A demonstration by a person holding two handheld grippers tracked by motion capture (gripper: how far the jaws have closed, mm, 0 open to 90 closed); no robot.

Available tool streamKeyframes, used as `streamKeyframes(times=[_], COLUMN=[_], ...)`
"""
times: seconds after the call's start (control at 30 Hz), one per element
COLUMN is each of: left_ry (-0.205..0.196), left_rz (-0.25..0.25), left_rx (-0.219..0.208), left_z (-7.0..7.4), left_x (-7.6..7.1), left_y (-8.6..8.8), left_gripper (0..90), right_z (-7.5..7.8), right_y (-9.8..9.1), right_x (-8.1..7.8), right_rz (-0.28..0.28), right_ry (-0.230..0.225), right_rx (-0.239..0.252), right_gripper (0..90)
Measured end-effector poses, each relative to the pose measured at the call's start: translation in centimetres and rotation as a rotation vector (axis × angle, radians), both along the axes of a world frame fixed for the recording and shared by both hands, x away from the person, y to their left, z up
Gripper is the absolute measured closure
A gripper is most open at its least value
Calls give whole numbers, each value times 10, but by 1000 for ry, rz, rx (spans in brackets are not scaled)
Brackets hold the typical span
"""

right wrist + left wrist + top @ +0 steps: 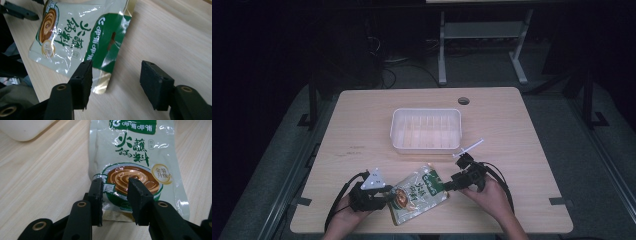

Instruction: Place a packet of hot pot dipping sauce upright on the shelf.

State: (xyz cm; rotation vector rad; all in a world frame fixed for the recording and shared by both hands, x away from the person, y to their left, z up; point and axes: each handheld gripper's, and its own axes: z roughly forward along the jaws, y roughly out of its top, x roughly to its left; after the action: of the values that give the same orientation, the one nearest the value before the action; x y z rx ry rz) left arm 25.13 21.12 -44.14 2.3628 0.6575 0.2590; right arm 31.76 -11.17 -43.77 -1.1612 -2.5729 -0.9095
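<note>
From the high view, a sauce packet (418,194) lies flat at the near edge of the table (362,130), between the left gripper (388,195) and right gripper (447,187). The white plastic bin (426,130) farther back sits empty, so nothing looks packed yet.

In the left gripper view, the jaws straddle the packet's bottom seam (117,216), parted, not yet pinching.

In the right gripper view, the jaws stand wide apart beside the packet's green header (106,42), holding nothing.
</note>
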Motion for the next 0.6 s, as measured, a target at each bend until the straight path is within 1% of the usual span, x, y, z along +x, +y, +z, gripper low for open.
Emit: streamKeyframes(times=[0.07,0.1,0.13,0.27,0.4,0.43,0.47,0.5,0.53,0.57,0.6], left_ry=[5,4,6,15,20,20,21,19,20,19,19], left_rz=[-4,-10,-9,-8,-9,-9,-10,-10,-11,-11,-10], left_rx=[8,15,14,14,14,14,18,19,20,21,21], left_z=[-3,-3,-4,-5,-5,-5,-5,-5,-5,-5,-6], left_x=[0,0,0,1,1,1,1,1,1,1,1], left_y=[-2,-2,-3,-2,-2,-2,-1,-1,-1,-2,-2], left_gripper=[651,651,651,644,643,643,643,643,642,642,642], right_z=[0,0,-1,-6,-11,-11,-14,-14,-16,-16,-17], right_y=[5,7,9,20,30,30,36,36,38,38,39], right_x=[6,9,12,21,27,27,29,29,31,31,32], right_rz=[8,13,18,40,70,70,85,85,91,91,98], right_ry=[16,28,45,88,116,116,135,135,151,151,164], right_rx=[-6,0,5,-7,-5,-5,-3,-3,4,4,11], right_gripper=[449,458,462,485,501,501,518,518,535,535,550])
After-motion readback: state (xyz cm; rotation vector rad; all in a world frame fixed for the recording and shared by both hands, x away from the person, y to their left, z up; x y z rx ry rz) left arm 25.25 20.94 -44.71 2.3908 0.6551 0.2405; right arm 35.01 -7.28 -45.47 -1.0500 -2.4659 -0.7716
